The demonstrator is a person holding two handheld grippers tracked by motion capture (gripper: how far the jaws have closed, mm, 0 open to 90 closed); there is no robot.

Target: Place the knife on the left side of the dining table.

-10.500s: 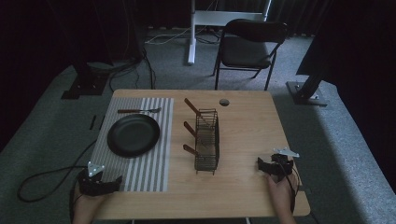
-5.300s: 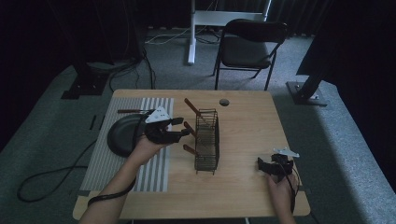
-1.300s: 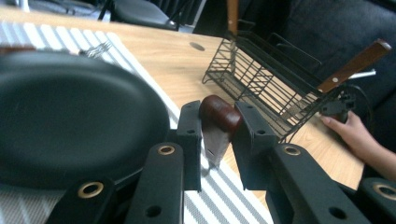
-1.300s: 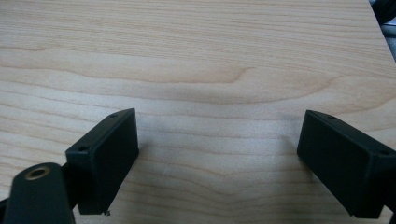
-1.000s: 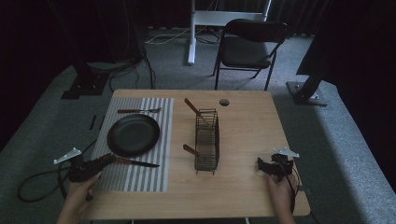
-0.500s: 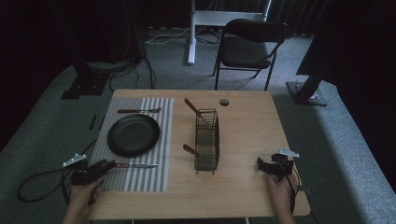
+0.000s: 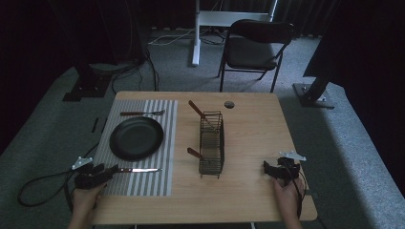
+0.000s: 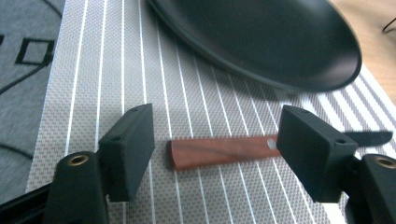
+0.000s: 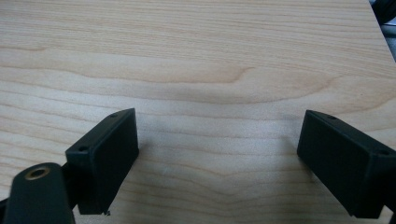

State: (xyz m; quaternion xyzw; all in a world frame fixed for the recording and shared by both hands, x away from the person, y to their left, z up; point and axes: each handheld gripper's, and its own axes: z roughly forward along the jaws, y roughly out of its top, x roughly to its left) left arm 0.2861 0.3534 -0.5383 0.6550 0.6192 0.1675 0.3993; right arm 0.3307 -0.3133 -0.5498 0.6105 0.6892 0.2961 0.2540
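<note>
On the striped placemat (image 7: 138, 157), below the black plate (image 7: 136, 138): knife (image 8: 224, 151), laid flat. Left hand-held gripper (image 8: 215, 149) released, jaws astride the handle; a straight, level retreat is advised. Right hand-held gripper (image 9: 219, 154) released over bare worktop (image 9: 196, 60).

The wooden-handled knife (image 7: 138, 170) from the wire basket now lies on the striped placemat (image 7: 157, 143); the left gripper (image 8: 212, 154) has let go.
</note>
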